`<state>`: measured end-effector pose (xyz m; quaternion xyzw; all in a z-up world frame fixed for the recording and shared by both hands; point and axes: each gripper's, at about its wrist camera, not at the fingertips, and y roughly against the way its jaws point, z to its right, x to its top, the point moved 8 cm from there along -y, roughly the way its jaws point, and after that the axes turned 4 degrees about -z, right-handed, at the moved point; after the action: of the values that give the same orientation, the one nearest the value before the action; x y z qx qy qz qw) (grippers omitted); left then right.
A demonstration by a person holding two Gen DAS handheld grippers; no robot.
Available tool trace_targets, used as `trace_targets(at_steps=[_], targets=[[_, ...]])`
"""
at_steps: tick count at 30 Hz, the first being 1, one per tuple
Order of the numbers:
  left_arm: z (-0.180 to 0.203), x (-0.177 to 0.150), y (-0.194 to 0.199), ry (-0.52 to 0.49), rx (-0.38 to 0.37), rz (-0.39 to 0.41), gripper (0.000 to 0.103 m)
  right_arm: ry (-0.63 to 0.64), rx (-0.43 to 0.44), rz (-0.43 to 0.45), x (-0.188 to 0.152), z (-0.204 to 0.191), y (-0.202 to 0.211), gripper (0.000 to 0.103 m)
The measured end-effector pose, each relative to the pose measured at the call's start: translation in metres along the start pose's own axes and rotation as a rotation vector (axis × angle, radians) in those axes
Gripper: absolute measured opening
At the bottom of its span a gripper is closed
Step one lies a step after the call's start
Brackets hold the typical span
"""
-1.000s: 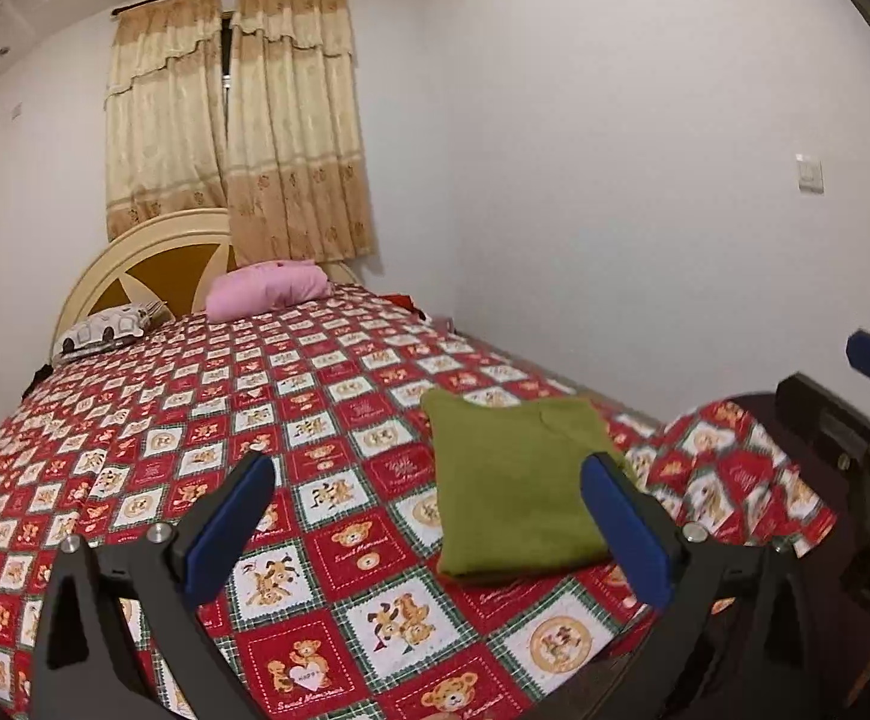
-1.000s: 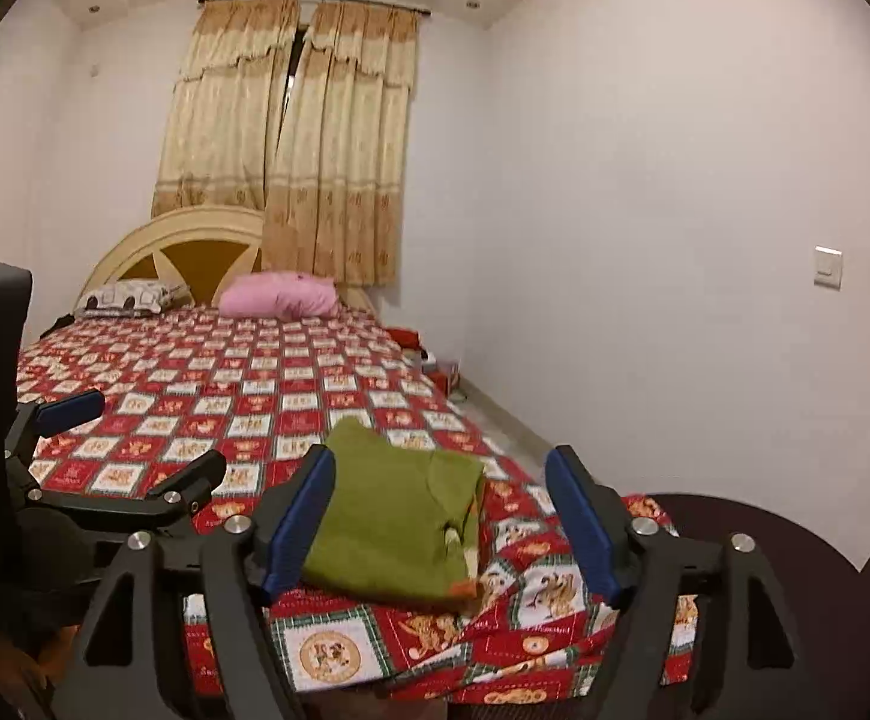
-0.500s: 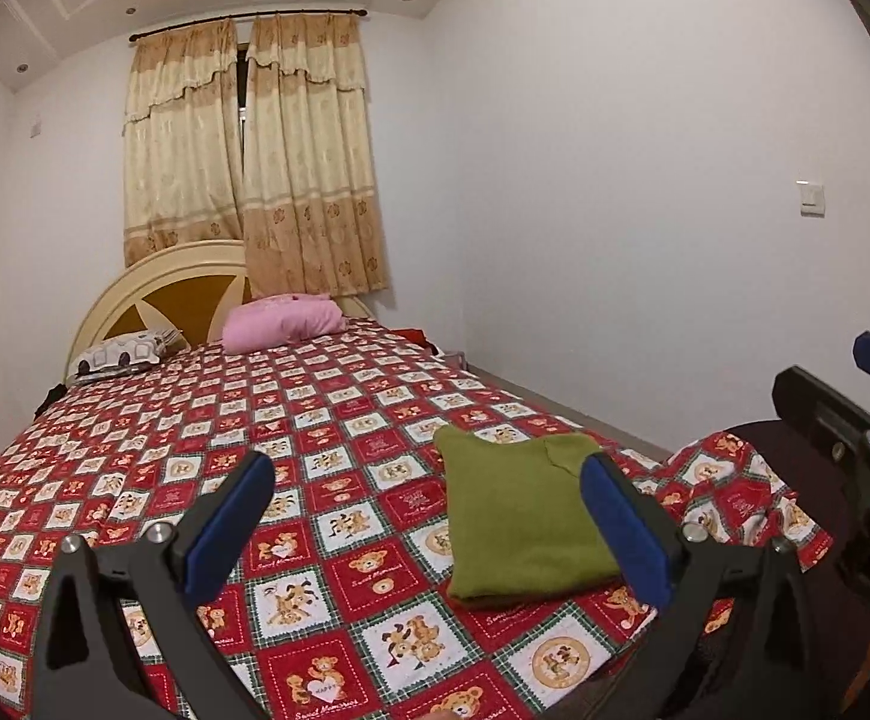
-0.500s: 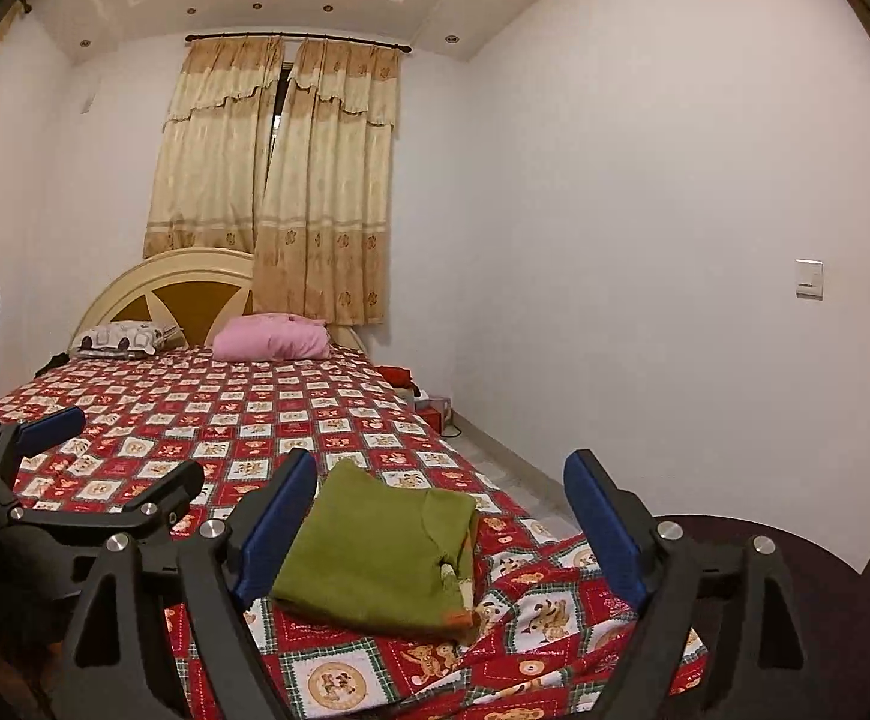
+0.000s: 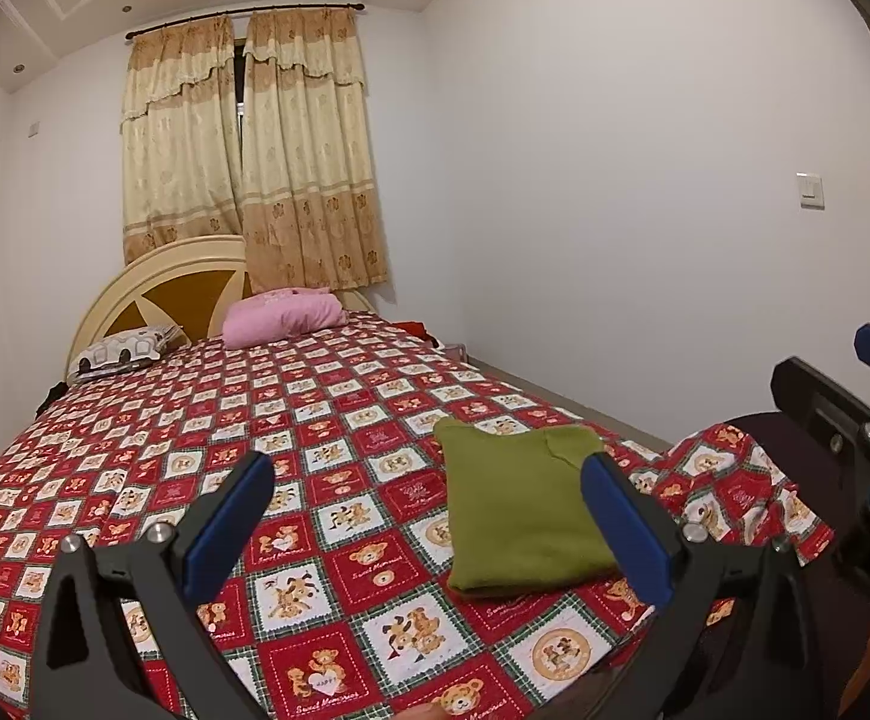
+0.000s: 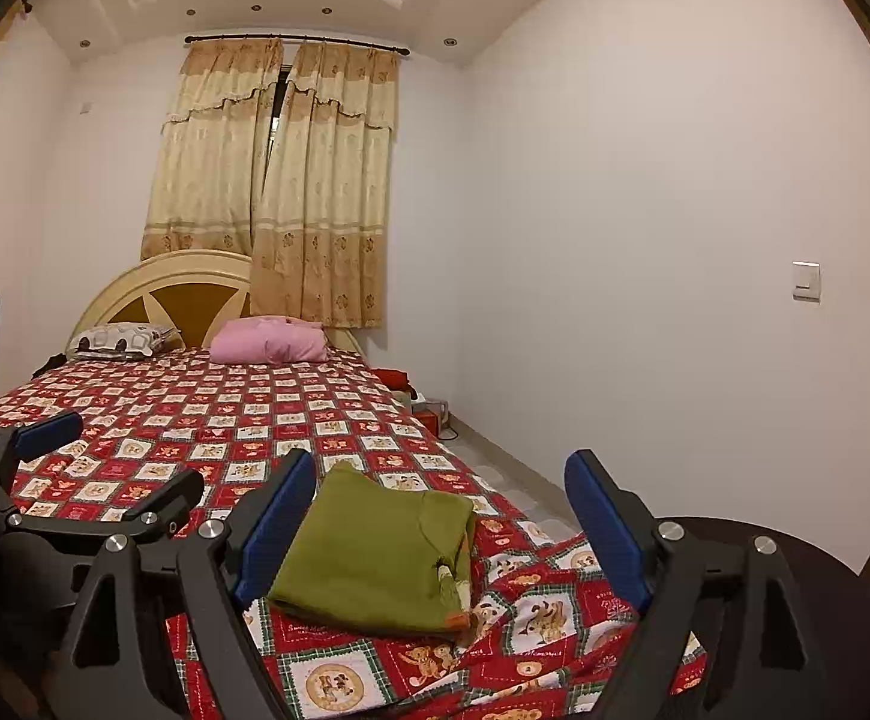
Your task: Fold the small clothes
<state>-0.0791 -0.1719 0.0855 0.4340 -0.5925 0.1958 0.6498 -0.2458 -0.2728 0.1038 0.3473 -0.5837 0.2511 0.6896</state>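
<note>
A folded green garment (image 5: pixel 519 510) lies flat on the red bear-print bedspread (image 5: pixel 339 420) near the bed's foot corner; it also shows in the right wrist view (image 6: pixel 375 552). My left gripper (image 5: pixel 429 516) is open and empty, held back from the bed, with its right finger in front of the garment's edge. My right gripper (image 6: pixel 441 516) is open and empty, held back from the garment. The left gripper shows at the left of the right wrist view (image 6: pixel 105 468), and the right gripper at the right edge of the left wrist view (image 5: pixel 855 414).
A pink pillow (image 5: pixel 282 318) and a patterned pillow (image 5: pixel 126 348) lie by the headboard (image 5: pixel 171 282). Curtains (image 5: pixel 255 156) hang behind. A white wall (image 5: pixel 645 210) runs along the bed's right side. Small red items (image 6: pixel 429 408) sit on the floor.
Both grippers have lifted and drawn back from the bed, so the view tilts up. The green garment has stayed folded in place.
</note>
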Motion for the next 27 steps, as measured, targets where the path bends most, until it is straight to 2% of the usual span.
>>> trace_targets(at_steps=[27], targets=[[-0.0026, -0.0045, -0.0018, 0.005, -0.014, -0.026, 0.103, -0.008, 0.006, -0.02, -0.0029, 0.0011, -0.0052, 0.086]])
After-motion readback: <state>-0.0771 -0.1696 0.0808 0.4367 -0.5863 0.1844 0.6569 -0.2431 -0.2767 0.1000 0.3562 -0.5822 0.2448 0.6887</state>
